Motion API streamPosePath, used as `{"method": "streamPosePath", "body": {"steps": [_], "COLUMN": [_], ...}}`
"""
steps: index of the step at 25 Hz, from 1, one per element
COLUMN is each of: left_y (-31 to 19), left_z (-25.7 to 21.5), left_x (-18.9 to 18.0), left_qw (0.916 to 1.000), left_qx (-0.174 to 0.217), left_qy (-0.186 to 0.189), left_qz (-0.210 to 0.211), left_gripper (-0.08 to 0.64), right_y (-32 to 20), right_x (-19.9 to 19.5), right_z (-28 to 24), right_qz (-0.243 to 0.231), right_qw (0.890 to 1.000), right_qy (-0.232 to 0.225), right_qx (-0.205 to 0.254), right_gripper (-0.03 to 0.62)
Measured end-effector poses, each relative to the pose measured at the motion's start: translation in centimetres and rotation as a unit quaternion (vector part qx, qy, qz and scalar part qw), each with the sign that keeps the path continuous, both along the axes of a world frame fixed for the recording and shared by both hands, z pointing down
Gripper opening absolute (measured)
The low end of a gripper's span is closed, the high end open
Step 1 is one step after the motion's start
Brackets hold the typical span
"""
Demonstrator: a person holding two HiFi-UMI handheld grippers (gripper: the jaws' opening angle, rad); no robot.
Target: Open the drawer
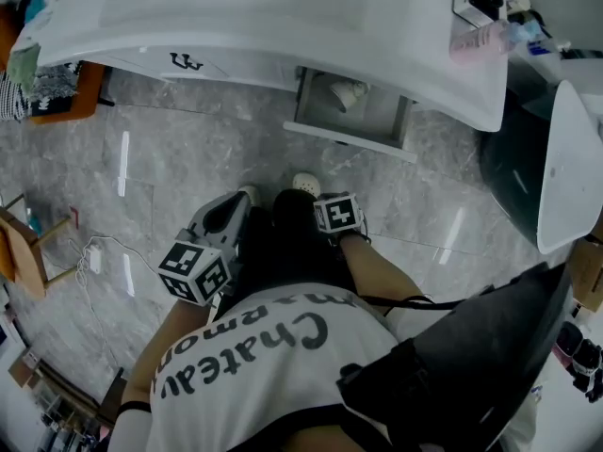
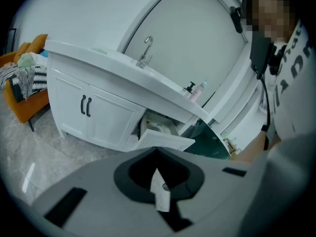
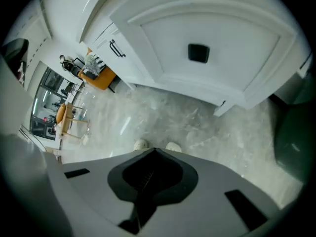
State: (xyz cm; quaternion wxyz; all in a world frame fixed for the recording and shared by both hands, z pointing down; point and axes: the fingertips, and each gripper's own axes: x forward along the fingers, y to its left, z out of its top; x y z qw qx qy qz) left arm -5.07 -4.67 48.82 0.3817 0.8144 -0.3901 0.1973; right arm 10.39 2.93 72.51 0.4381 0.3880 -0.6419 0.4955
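The white vanity's drawer (image 1: 350, 113) stands pulled out under the countertop, with a white item inside. The left gripper view shows it ajar (image 2: 165, 139). In the right gripper view its front panel (image 3: 212, 43) carries a black square handle (image 3: 198, 53). My right gripper (image 3: 148, 179) is shut with nothing between its fingers; it points down at the marble floor, back from the drawer, above the person's shoes (image 3: 157, 145). My left gripper (image 2: 158, 181) hangs low at the left (image 1: 231, 213), jaws together, with a small white strip at the seam.
Left of the drawer is a two-door cabinet with black handles (image 2: 86, 105). An orange chair piled with clothes (image 1: 57, 83) stands at the far left. Bottles (image 1: 480, 36) sit on the counter. A dark rounded tub (image 1: 523, 158) is at the right. A wooden stool (image 1: 24, 252) and a cable (image 1: 94, 252) lie on the floor.
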Motion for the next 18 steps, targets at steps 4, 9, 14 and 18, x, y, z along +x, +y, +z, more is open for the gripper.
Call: {"method": "streamPosePath", "body": {"steps": [4, 9, 14, 18], "left_y": [-0.7, -1.6, -2.4, -3.2], "left_z": [0.5, -0.5, -1.7, -2.7], "left_x": [-1.2, -0.2, -0.4, 0.1], "left_qw": [1.0000, 0.9998, 0.9995, 0.9991], "left_qx": [0.001, 0.016, 0.027, 0.042], "left_qy": [-0.003, 0.003, 0.006, 0.010], "left_qz": [-0.008, 0.012, 0.016, 0.004], "left_gripper": [0.008, 0.008, 0.008, 0.009], "right_y": [-1.7, -5.8, -6.4, -7.6], "right_x": [-1.2, -0.8, -1.1, -0.2], "right_z": [-1.1, -3.5, -5.8, -8.9], "right_qz": [0.026, 0.034, 0.009, -0.012], "right_qw": [0.999, 0.996, 0.995, 0.991], "right_qy": [-0.035, -0.031, -0.039, -0.058], "right_qx": [0.022, 0.076, 0.090, 0.122], "right_gripper": [0.009, 0.009, 0.009, 0.009]}}
